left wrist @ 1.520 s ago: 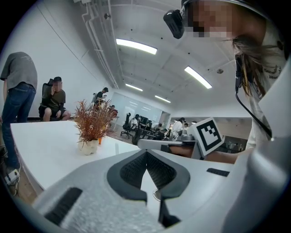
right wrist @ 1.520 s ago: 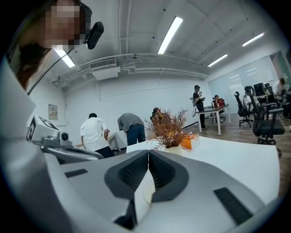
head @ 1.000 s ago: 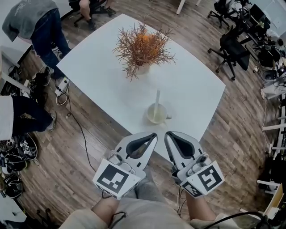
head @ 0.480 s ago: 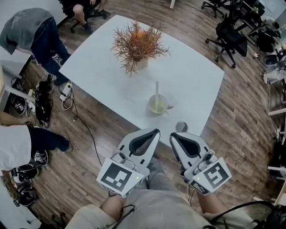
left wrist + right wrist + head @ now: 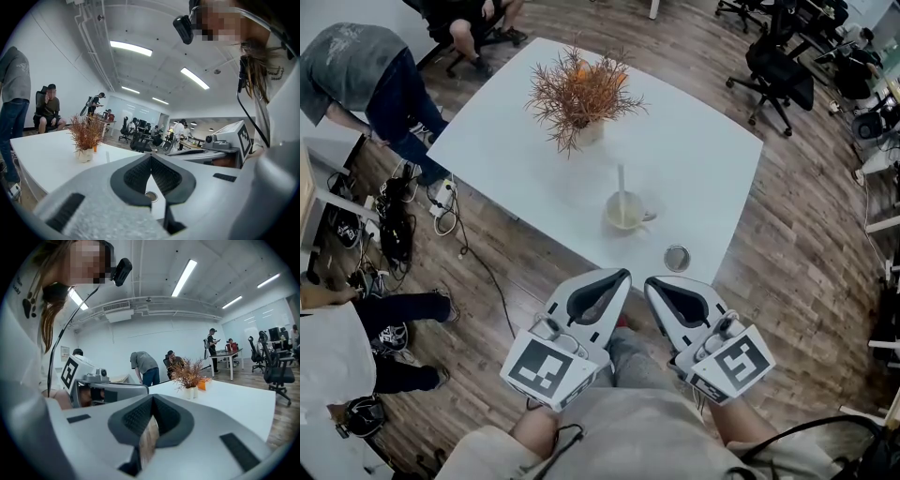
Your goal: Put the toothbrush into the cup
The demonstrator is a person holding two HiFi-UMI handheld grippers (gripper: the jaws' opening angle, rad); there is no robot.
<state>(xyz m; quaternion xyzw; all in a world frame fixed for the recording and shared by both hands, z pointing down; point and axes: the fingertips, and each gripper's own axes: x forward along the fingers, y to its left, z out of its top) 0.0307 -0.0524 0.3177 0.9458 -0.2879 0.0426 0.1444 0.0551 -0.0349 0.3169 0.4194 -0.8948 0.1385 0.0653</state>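
Left hand-held gripper: jaws shut tip to tip with nothing between them, held low over the person's lap, short of the near edge of the surface.
Right hand-held gripper: also shut and empty, just beside the left one, the 2 tips almost side by side.
Why held so: both look parked and idle, probably because no grasp is needed now.
Small round metal object: lies on the surface near its front edge, closest to the right hand-held gripper; what it is cannot be told.
Cup: stands upright mid-surface, handle to the right, beyond the round object.
Toothbrush: stands in the cup, leaning on its rim, so the task looks complete.
Toothbrush to hand-held grippers: well apart, straight ahead of both tips.
Dried plant: in a small pot, farther back.
Person: bends over, off the surface's far left corner.
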